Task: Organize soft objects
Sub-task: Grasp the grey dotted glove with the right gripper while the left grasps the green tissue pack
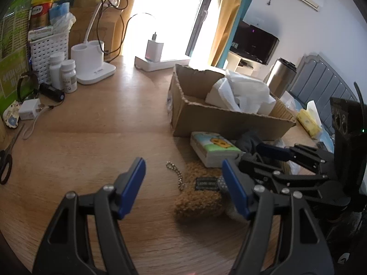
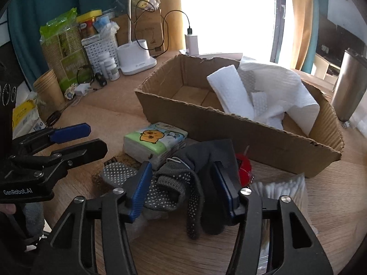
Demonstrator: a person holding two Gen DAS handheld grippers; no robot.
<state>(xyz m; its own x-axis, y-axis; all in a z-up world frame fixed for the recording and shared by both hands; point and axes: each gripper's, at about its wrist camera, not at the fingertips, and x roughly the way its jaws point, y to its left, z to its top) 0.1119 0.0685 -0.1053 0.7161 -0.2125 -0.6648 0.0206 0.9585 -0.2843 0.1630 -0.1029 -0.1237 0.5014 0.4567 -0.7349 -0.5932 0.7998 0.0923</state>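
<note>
A torn cardboard box (image 2: 240,130) holds white paper towels (image 2: 263,91) on the wooden table. In front of it lie a cartoon tissue pack (image 2: 153,139), a grey dotted sock (image 2: 174,183) and a red item (image 2: 244,168). My right gripper (image 2: 183,190) is open, its jaws on either side of the sock pile. My left gripper (image 1: 185,185) is open above a brown plush keychain (image 1: 199,197) with a bead chain. The tissue pack (image 1: 213,146) and box (image 1: 220,116) also show in the left wrist view, as does the right gripper (image 1: 250,158).
A white lamp base (image 1: 91,66), pill bottles (image 1: 65,73), a white basket (image 1: 49,45), chargers and scissors (image 1: 6,158) line the table's far left. A cotton swab pack (image 2: 282,190) lies right of the socks. A steel bin (image 2: 348,87) stands beyond the box.
</note>
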